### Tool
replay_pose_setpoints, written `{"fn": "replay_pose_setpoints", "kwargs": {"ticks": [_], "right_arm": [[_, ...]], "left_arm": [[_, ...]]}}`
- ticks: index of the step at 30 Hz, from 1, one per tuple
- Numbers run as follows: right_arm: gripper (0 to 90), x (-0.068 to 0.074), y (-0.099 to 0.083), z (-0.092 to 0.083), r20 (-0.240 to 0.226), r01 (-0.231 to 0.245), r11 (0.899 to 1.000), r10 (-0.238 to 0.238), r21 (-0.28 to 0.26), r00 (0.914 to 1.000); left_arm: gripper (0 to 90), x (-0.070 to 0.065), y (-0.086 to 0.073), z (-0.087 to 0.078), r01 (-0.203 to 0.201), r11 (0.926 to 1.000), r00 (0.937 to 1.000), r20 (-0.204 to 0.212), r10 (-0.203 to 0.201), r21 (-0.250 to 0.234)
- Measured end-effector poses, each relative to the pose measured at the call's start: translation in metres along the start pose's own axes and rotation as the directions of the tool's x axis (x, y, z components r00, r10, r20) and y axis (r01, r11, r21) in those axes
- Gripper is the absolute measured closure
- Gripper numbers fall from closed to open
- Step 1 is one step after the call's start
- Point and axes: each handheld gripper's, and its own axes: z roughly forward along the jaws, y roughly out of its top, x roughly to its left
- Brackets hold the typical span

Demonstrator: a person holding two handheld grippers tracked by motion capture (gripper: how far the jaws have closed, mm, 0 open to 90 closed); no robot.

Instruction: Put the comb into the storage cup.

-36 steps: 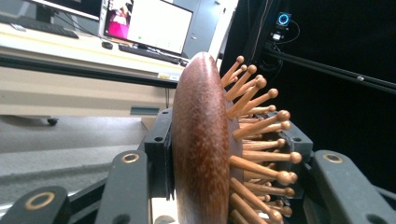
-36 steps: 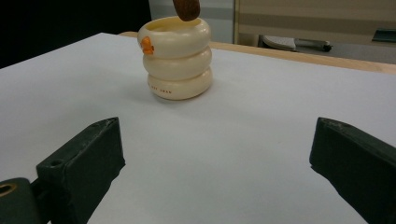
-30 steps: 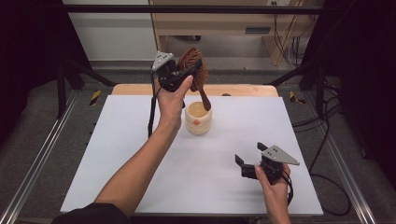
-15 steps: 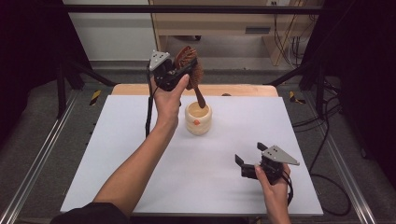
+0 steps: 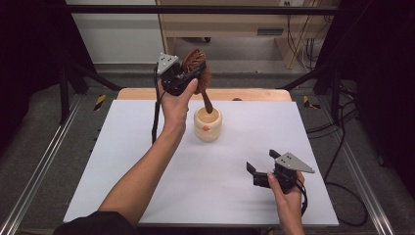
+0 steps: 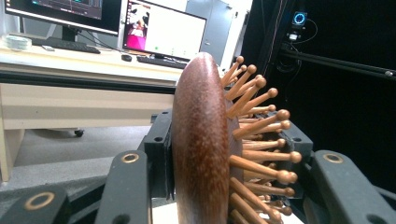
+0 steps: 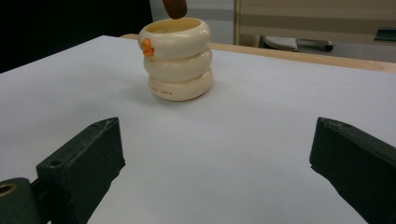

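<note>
While its handle tip hangs just above the mouth of the cream ringed cup [image 5: 208, 124], the wooden hairbrush [image 5: 197, 73] is held aloft over the far part of the worktop [image 5: 122, 161], head uppermost and handle slanting down toward the cup. The left gripper [image 5: 188, 77] has its jaws clenched on the brush head: in the left gripper view the smooth brown back [image 6: 201, 149] presses against one jaw and the ball-tipped wooden pins [image 6: 259, 140] face the other. The person's left hand [image 5: 175, 105] bears the gripper just beside the cup, on its left in the high view. The cup stands upright on the worktop, a small orange mark [image 7: 147, 46] on its side, and the right gripper view catches the brush's handle tip [image 7: 175, 7] right over its rim. Well apart from the cup, toward the near right corner of the worktop, the right gripper [image 5: 259, 172] rests low in the right hand [image 5: 286, 198], its jaws spread wide and released, with nothing between them, pointing toward the cup.
</note>
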Motion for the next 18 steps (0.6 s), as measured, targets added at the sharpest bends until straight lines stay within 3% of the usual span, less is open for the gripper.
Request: {"fn": "replay_pose_setpoints", "kwargs": {"ticks": [18], "right_arm": [[3.2, 0.0, -0.0002, 0.0, -0.002, -0.005, 1.0, 0.005, 0.0, 1.0]], "left_arm": [[50.6, 0.0048, -0.0033, 0.0021, -0.004, 1.0, 0.9999, -0.013, 0.004, 0.005]]}}
